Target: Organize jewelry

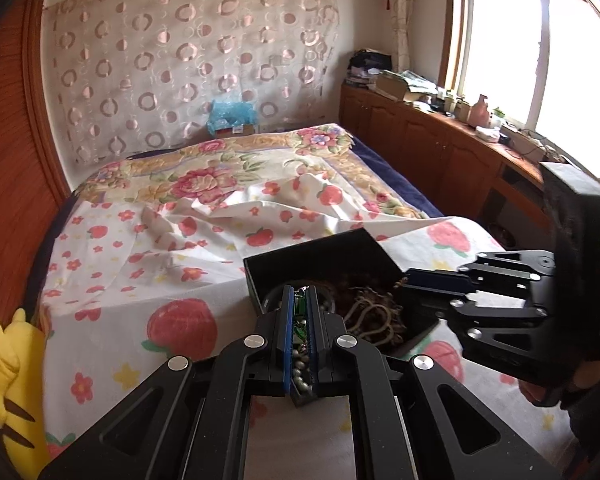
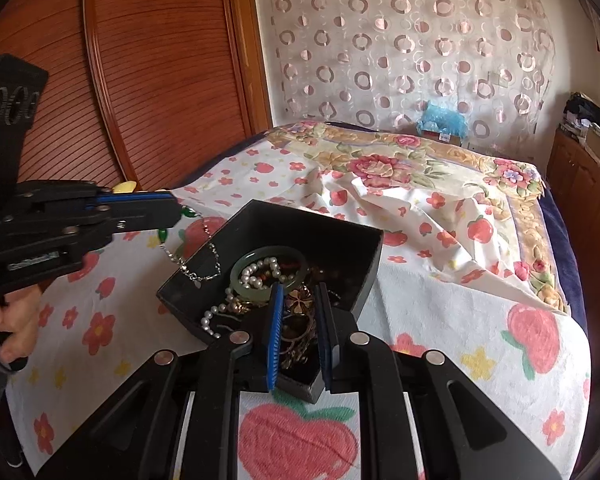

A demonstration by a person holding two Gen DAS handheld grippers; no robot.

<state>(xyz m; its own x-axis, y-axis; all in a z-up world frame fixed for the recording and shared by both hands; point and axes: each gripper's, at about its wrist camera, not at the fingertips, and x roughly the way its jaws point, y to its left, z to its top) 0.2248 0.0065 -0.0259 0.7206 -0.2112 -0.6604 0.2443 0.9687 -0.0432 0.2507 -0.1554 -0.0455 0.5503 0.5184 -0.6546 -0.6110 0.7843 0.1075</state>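
Observation:
A black open box [image 2: 332, 236] of jewelry sits on the bed; it also shows in the left wrist view [image 1: 324, 252]. It holds a pale green bangle [image 2: 238, 278], a pearl strand [image 2: 260, 270] and gold-brown pieces [image 2: 298, 304]. My left gripper [image 1: 299, 300] is shut on a silver chain with green stones [image 2: 188, 256], which hangs from its tips [image 2: 178, 206] over the box's left wall. My right gripper [image 2: 299, 300] is open, its fingers over the gold-brown pieces at the box's near corner, holding nothing.
The box rests on a white sheet with red fruit print [image 2: 440, 300] over a floral bedspread [image 1: 220, 168]. A wooden wardrobe [image 2: 152, 60] stands left, wooden cabinets [image 1: 420, 140] right under the window. A yellow plush [image 1: 12, 380] lies at the bed's left edge.

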